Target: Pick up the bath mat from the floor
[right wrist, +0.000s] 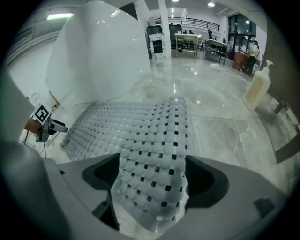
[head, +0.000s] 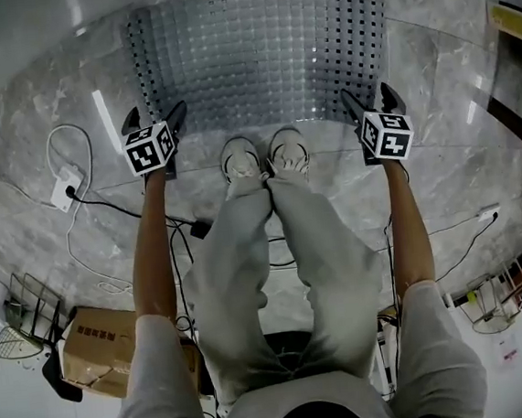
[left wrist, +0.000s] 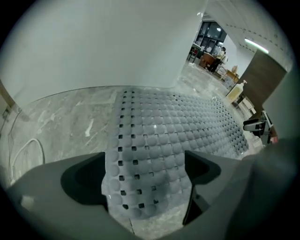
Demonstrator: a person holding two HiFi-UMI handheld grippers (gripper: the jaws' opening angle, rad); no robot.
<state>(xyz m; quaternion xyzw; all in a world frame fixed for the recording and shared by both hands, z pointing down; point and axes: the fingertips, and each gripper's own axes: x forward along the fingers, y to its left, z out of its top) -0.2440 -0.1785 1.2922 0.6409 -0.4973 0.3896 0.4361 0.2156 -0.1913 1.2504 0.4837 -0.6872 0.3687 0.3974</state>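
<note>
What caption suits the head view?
Person facing a perforated bath mat, left gripper and right gripper open at its near corners.

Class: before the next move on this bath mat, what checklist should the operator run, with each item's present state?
1. Left hand-held gripper jaws apart: ok.
2. Right hand-held gripper jaws apart: ok.
3. A bath mat corner between each pair of jaws: ok.
4. Mat gripped: not ok, neither pair presses on it.
5. Shoes off the mat: cannot tell, toes sit at its edge.
6. Cable clear of the mat: ok.
</note>
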